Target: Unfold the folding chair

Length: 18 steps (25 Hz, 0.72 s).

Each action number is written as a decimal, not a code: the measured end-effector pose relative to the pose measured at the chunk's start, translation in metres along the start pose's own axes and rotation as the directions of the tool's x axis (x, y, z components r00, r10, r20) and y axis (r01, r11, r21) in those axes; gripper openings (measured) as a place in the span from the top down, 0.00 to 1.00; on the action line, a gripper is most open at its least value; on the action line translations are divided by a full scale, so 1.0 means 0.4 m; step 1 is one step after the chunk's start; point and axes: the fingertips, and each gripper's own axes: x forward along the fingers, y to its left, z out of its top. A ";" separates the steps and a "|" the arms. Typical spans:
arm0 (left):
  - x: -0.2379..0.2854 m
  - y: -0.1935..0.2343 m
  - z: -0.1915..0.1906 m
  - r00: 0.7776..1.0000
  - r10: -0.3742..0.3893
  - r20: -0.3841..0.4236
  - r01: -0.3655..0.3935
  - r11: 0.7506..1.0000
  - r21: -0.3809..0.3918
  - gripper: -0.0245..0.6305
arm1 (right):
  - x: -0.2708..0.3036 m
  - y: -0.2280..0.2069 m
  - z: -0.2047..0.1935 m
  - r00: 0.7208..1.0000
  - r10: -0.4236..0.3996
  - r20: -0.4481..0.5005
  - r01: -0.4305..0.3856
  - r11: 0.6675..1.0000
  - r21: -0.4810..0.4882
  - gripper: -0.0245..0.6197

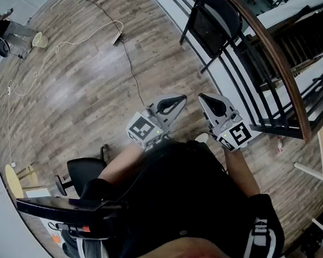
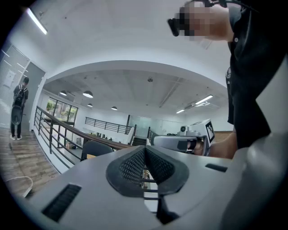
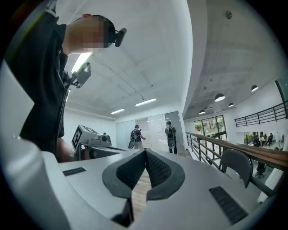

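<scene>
Black folding chair by railing, seemingly folded; left gripper, right gripper jaws together, empty.

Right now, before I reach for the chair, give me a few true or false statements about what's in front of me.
1. Both the left gripper and the right gripper are shut and empty. True.
2. The left gripper touches the folding chair. False: the chair stands apart, by the railing.
3. A cable lies on the wooden floor. True.
4. The railing runs along the head view's left side. False: it runs along the right side.
</scene>
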 end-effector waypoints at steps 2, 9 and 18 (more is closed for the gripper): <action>0.003 -0.002 0.006 1.000 0.001 0.008 -0.001 1.000 0.002 0.96 | 0.000 0.000 0.000 1.000 0.002 0.000 -0.002 1.000 -0.005 0.95; 0.003 0.005 0.004 1.000 0.019 0.002 -0.019 1.000 -0.011 0.96 | -0.004 -0.004 0.001 1.000 -0.007 0.000 0.007 1.000 -0.008 0.95; 0.007 -0.006 0.004 0.999 0.038 0.015 -0.038 0.999 0.013 0.96 | -0.016 0.006 -0.009 0.998 0.055 0.010 -0.056 0.998 0.021 0.95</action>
